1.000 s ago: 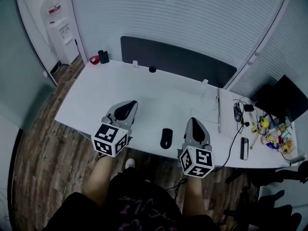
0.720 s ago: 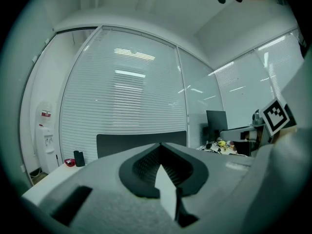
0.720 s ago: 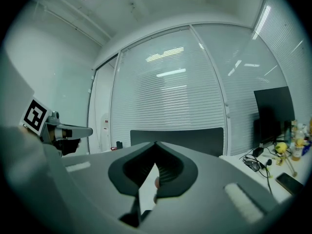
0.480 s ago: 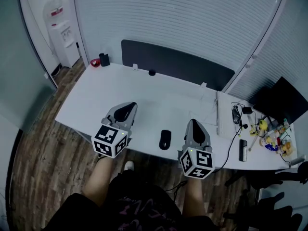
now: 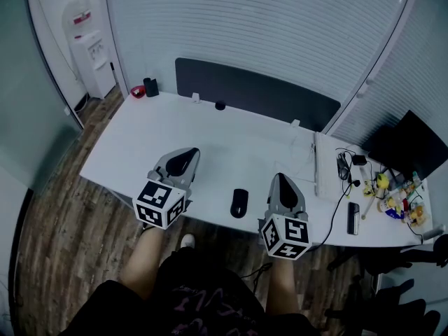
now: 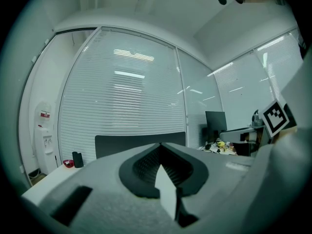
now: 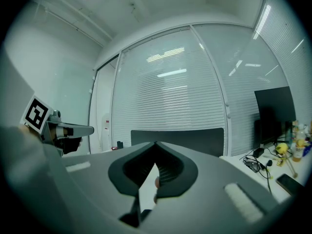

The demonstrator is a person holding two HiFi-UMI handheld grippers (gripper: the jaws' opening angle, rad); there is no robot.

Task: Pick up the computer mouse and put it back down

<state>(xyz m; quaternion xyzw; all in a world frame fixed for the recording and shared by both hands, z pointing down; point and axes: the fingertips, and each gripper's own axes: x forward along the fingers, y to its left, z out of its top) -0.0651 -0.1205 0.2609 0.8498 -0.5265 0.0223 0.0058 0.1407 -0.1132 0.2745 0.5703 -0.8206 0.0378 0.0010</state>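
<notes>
White and boxy, a plastic water dispenser (image 5: 89, 47) stands on the wood-plank floor at the far left. Beside it begins the long white tabletop (image 5: 210, 135), backed by a dark grey partition panel (image 5: 255, 93). A small red dish (image 5: 137, 89) and a black cylindrical cup (image 5: 150, 87) sit together on its far left corner.

Near the front edge, the left claw (image 5: 184, 152) is held level over the tabletop. In the left gripper view its grey jaws (image 6: 159, 145) are pressed together at the tips, with nothing between them.

The black oval computer mouse (image 5: 239, 203) lies on the tabletop close to the front edge, between the two claws and touching neither.

Just right of it, the right claw (image 5: 281, 178) is also level. In the right gripper view its jaws (image 7: 155, 144) meet at the tips and grip nothing.

Further right lie tangled black cables (image 5: 346, 165) and a dark slim phone (image 5: 353, 218). A black flat monitor (image 5: 409, 144) stands beyond the tabletop's right end.
</notes>
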